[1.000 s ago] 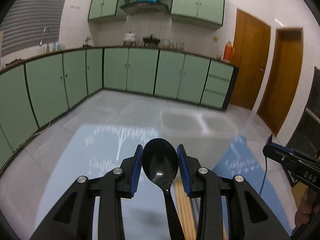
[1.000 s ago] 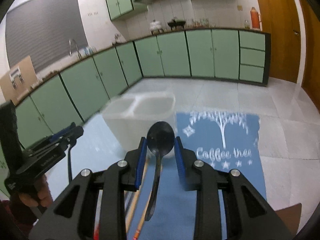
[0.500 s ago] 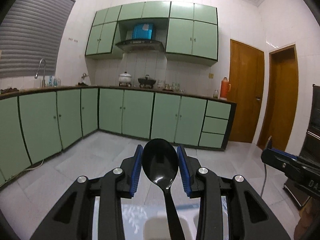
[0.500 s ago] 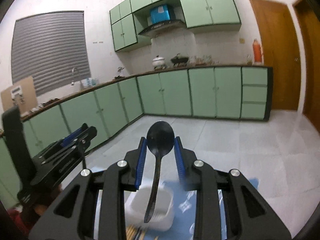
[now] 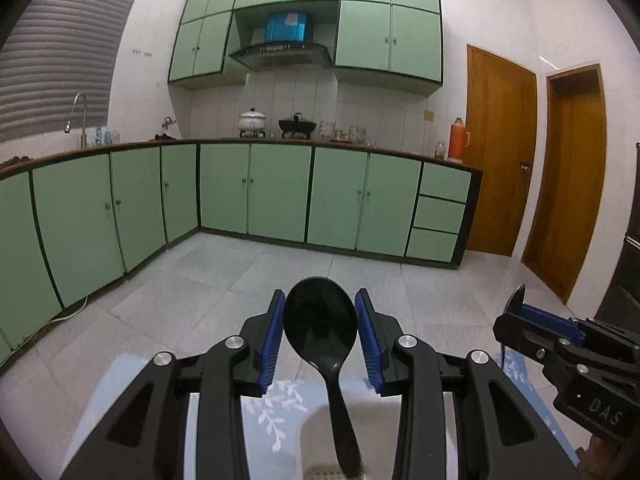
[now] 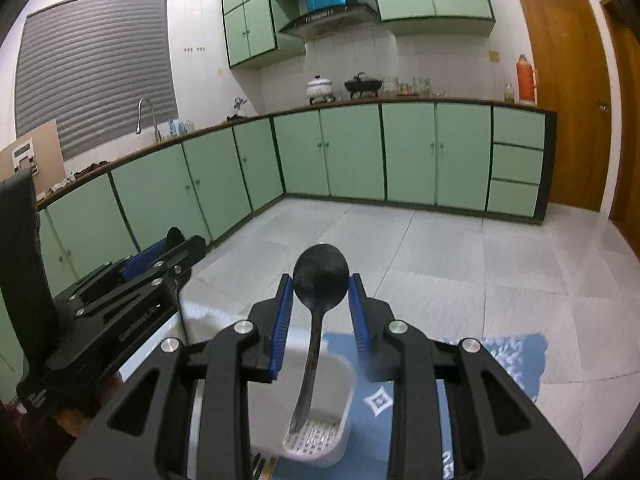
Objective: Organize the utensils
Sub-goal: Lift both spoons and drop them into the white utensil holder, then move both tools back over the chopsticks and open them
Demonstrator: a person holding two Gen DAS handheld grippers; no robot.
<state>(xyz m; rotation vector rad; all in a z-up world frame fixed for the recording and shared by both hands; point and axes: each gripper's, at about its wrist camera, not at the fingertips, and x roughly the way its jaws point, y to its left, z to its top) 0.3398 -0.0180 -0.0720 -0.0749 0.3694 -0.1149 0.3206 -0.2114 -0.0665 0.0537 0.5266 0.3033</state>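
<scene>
Each gripper holds a black plastic spoon by its bowl, handle hanging down. My left gripper (image 5: 320, 304) is shut on one black spoon (image 5: 320, 328); its handle reaches down to the white utensil holder (image 5: 316, 432) at the bottom edge. My right gripper (image 6: 320, 286) is shut on the other black spoon (image 6: 320, 272); that handle's tip hangs inside a holder (image 6: 347, 392) compartment, just above its perforated floor. The grippers are side by side: the right gripper (image 5: 560, 344) shows at the right of the left wrist view, the left gripper (image 6: 136, 280) at the left of the right wrist view.
The holder stands on a blue placemat (image 6: 508, 356) with a white print, on a glass table top. A hand (image 6: 76, 424) grips the left tool. Green kitchen cabinets (image 5: 280, 196) and tiled floor lie far beyond the table edge.
Both grippers have moved forward to over the holder with their spoons. The holder, earlier ahead of them, now sits under the hanging handles, and both views look more at the kitchen.
</scene>
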